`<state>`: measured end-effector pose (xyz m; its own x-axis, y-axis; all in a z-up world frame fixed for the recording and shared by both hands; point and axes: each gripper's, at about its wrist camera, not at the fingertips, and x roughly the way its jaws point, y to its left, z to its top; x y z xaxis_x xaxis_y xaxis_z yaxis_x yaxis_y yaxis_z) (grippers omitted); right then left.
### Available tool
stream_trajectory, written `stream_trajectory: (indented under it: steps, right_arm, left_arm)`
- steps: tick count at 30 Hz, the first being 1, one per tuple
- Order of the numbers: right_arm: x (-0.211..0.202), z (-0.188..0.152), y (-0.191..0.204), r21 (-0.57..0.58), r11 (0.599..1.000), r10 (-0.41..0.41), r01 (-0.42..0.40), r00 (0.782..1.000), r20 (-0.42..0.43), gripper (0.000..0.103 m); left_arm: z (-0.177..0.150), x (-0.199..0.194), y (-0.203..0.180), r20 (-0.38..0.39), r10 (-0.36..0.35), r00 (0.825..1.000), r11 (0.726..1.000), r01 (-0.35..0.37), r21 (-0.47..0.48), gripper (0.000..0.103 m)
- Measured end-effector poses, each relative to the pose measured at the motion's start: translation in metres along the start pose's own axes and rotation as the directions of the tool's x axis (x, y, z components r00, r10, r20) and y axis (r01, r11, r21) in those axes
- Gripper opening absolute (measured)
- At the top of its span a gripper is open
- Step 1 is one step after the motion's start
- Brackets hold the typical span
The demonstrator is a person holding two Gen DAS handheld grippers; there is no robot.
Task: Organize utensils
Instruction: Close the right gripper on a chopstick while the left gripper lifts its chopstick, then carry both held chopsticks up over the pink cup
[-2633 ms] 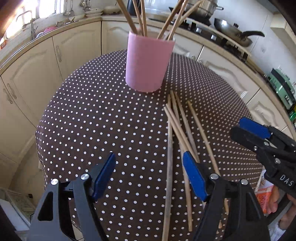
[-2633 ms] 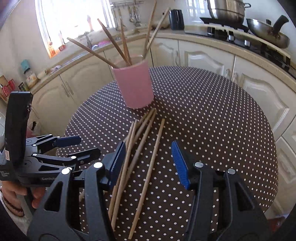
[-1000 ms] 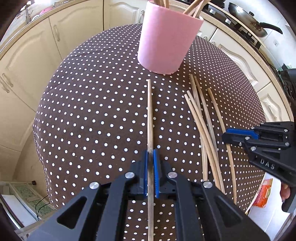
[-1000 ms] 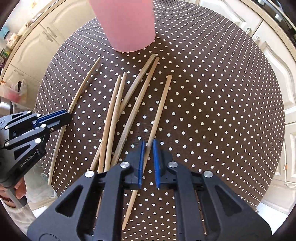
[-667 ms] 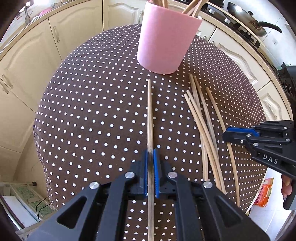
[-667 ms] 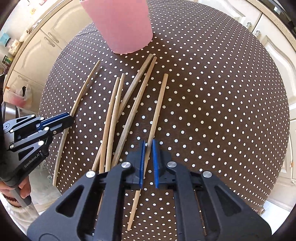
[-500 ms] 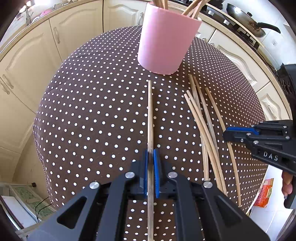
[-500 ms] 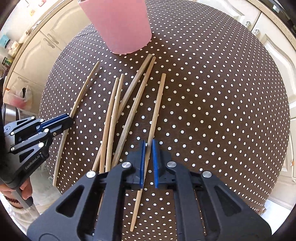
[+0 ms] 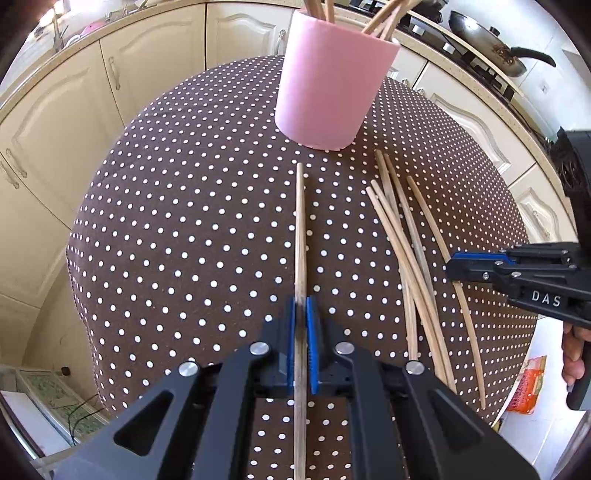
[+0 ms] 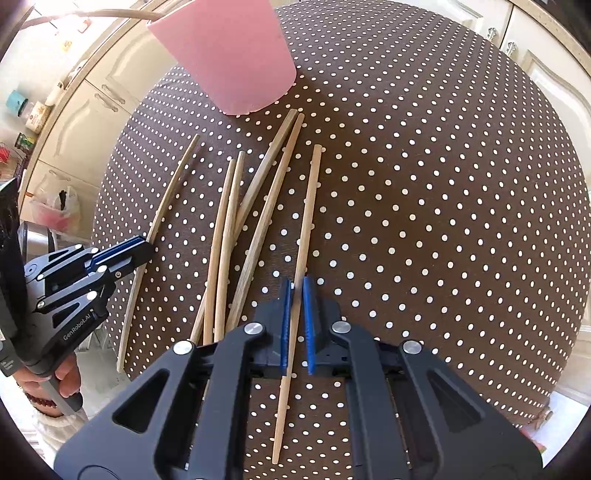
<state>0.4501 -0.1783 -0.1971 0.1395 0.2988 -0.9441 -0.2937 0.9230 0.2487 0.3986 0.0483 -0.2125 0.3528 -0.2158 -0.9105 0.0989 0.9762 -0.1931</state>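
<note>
A pink cup holding several chopsticks stands at the far side of the brown polka-dot table. My left gripper is shut on a single wooden chopstick that points toward the cup. Several loose chopsticks lie to its right. In the right wrist view, my right gripper is shut on the rightmost chopstick, near its lower half. The loose chopsticks lie just left of it, below the cup. The left gripper shows at the left, on its own chopstick.
Cream cabinets and a counter with a pan curve around the table. The table edge drops off close behind both grippers. An orange packet lies on the floor at the right. A hand holds the left gripper's handle.
Both grippers were open above the table, then came down and shut, each on a chopstick. Over the last second the right view tilted slightly; the left hardly moved.
</note>
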Motion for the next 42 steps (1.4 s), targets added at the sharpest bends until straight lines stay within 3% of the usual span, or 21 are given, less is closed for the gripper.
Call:
stream_trajectory:
  steps: [14, 20, 24, 27, 30, 38, 41, 42]
  right_arm:
    - [-0.003, -0.019, 0.001, -0.008, 1.0, 0.024, -0.024, 0.997, 0.073, 0.006]
    - [-0.019, -0.028, 0.004, -0.016, 0.996, 0.088, -0.086, 0.986, 0.142, 0.006]
    - [-0.032, -0.037, 0.002, -0.029, 0.991, 0.134, -0.131, 0.974, 0.181, 0.006]
    - [-0.032, -0.041, 0.007, -0.058, 0.998, 0.032, -0.022, 0.983, 0.179, 0.006]
    - [-0.029, -0.04, 0.014, -0.064, 0.997, -0.023, 0.033, 0.987, 0.159, 0.007]
    - [-0.015, -0.039, 0.041, -0.082, 0.989, -0.113, 0.123, 0.987, 0.115, 0.008]
    - [-0.01, -0.033, 0.045, -0.091, 0.985, -0.137, 0.147, 0.985, 0.106, 0.017]
    - [-0.007, -0.029, 0.048, -0.095, 0.983, -0.15, 0.16, 0.983, 0.108, 0.026]
  left_arm:
    - [-0.008, -0.008, 0.028, 0.079, -0.102, 0.992, 0.989, 0.11, -0.097, 0.006]
    - [-0.012, -0.038, 0.025, 0.187, -0.132, 0.973, 0.988, 0.144, -0.054, 0.006]
    - [-0.016, -0.059, 0.02, 0.266, -0.155, 0.951, 0.986, 0.167, -0.023, 0.006]
    - [-0.013, -0.06, 0.016, 0.25, -0.133, 0.959, 0.989, 0.145, -0.032, 0.006]
    - [-0.007, -0.054, 0.006, 0.219, -0.106, 0.97, 0.992, 0.117, -0.039, 0.006]
    - [-0.002, -0.048, -0.009, 0.182, -0.076, 0.98, 0.996, 0.082, -0.027, 0.006]
    - [-0.003, -0.044, -0.011, 0.175, -0.078, 0.981, 0.996, 0.084, -0.032, 0.006]
    - [-0.002, -0.043, -0.01, 0.173, -0.081, 0.981, 0.996, 0.088, -0.033, 0.006]
